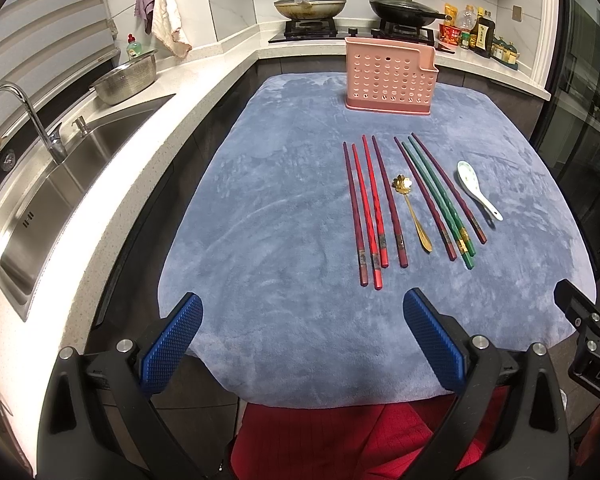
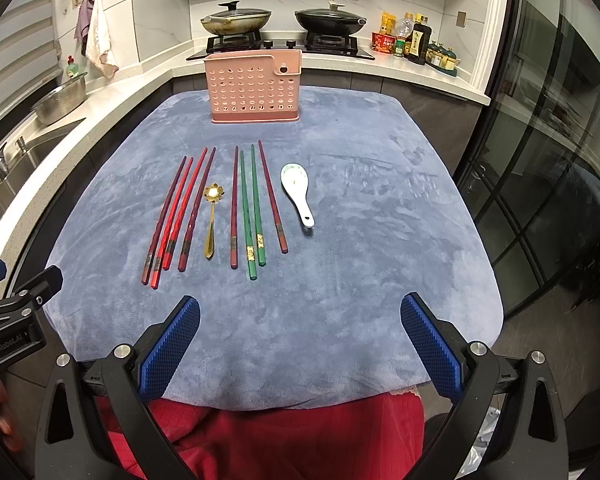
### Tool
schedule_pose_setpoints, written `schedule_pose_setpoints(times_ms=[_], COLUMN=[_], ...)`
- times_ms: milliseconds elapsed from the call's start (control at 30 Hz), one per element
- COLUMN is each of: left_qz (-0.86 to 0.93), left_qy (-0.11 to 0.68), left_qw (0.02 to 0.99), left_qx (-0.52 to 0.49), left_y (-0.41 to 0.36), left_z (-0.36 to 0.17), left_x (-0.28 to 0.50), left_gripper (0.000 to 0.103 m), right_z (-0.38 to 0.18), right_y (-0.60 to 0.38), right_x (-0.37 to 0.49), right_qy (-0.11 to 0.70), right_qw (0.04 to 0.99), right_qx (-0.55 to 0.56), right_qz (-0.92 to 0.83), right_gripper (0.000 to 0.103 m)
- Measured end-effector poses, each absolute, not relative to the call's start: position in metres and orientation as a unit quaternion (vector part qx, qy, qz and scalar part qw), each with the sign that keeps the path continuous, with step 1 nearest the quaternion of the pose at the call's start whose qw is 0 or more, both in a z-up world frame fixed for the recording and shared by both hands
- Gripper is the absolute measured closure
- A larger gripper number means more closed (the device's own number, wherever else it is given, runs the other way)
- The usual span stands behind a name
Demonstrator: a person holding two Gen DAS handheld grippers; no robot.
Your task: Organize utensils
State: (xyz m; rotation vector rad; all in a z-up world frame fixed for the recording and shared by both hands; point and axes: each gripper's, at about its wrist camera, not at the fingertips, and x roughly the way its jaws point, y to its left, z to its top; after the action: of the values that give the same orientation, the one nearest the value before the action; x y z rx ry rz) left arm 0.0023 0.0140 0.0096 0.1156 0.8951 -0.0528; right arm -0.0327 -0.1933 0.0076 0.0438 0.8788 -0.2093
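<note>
- Left wrist view: the left gripper [image 1: 302, 332] hovers at the near edge of the blue-cloth surface [image 1: 260, 208], jaws wide apart and empty.
- Right wrist view: the right gripper [image 2: 300, 334] hangs likewise, jaws spread, holding nothing.
- Chopsticks [image 2: 180, 216] in red and green [image 2: 252, 208], a gold spoon [image 2: 211, 220] and a white ceramic spoon [image 2: 298, 192] lie in a row mid-cloth; the pink caddy [image 2: 254, 88] stands beyond them.
- Risk: chopsticks lie nearly touching, so closing on one may drag a neighbour; thin sticks could roll on the plush cloth.
- Ceramic spoon looks slick and might slip.
</note>
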Motion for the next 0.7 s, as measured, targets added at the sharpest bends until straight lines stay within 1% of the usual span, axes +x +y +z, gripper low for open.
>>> schedule_pose_setpoints(times_ms=[700], left_qz=[-0.021], left_qy=[0.435], left_qw=[0.899], left_qx=[0.048], left_y=[0.0102], left_z=[0.0120], left_x=[0.0053], left_gripper=[0.007], right_z=[0.0080], right_y=[-0.1982], right_x=[-0.0316], right_qy=[0.424], right_qw=[0.900], right_qx=[0.021], right_qz=[-0.100], right_gripper=[0.007])
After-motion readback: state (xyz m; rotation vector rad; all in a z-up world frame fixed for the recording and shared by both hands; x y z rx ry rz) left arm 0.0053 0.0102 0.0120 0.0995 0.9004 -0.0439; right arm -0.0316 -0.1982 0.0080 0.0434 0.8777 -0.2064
